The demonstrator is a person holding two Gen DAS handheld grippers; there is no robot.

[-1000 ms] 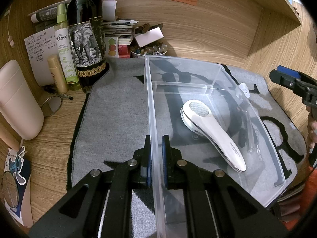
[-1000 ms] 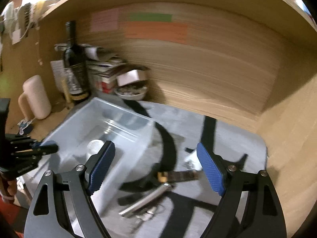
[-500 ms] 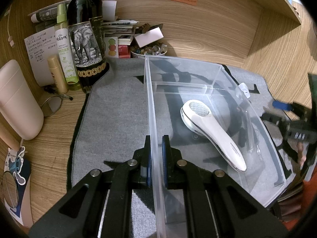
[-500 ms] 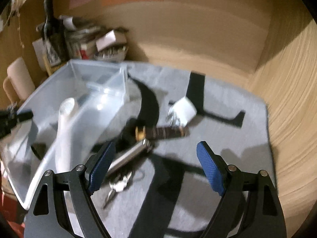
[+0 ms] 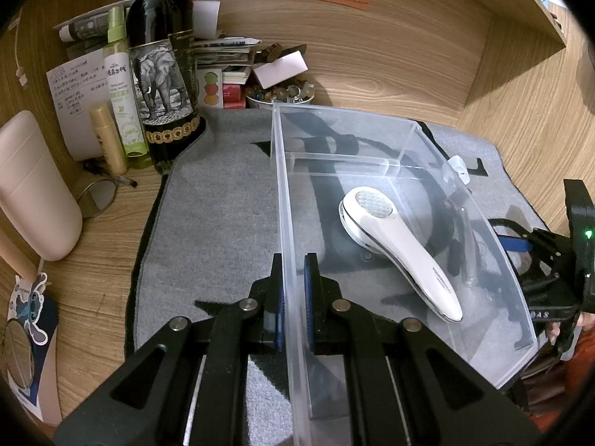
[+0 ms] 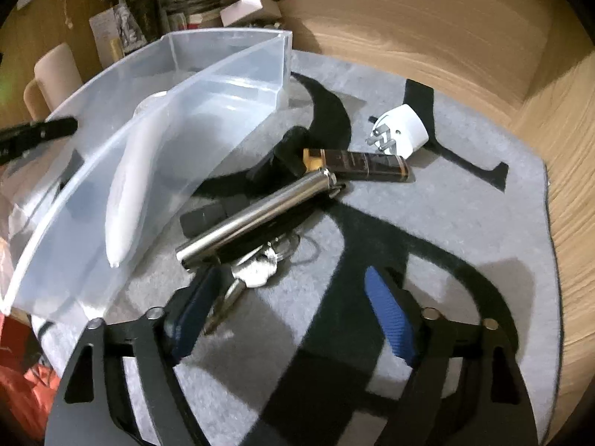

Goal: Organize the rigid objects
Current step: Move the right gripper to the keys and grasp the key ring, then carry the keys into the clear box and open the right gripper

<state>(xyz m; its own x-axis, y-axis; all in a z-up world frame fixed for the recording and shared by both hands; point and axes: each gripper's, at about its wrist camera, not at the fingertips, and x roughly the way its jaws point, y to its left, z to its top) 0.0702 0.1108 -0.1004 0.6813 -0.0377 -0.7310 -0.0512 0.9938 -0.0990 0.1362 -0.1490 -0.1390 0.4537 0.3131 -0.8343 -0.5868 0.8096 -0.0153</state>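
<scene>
My left gripper [image 5: 292, 293] is shut on the near wall of a clear plastic bin [image 5: 282, 200]. A white handheld device [image 5: 398, 249] lies inside the bin [image 6: 223, 74]. On the grey mat to the bin's right lie a silver metal tube [image 6: 256, 215], a bunch of keys [image 6: 256, 271], a dark brown tube with a gold cap [image 6: 357, 165], small black items [image 6: 204, 217] and a white plug adapter [image 6: 403, 132]. My right gripper [image 6: 293, 316] hovers low over the mat just in front of the keys, its jaws closing with nothing between them.
A dark wine bottle [image 5: 163, 74], a green spray bottle [image 5: 122, 93], papers and a bowl of beads [image 5: 282, 93] crowd the back left corner. A beige container [image 5: 33, 186] stands at the left. Wooden walls close in the back and right.
My right gripper has dropped toward the mat and tilted down, bringing the tube and keys close; its jaws have narrowed. The left gripper and bin stayed still.
</scene>
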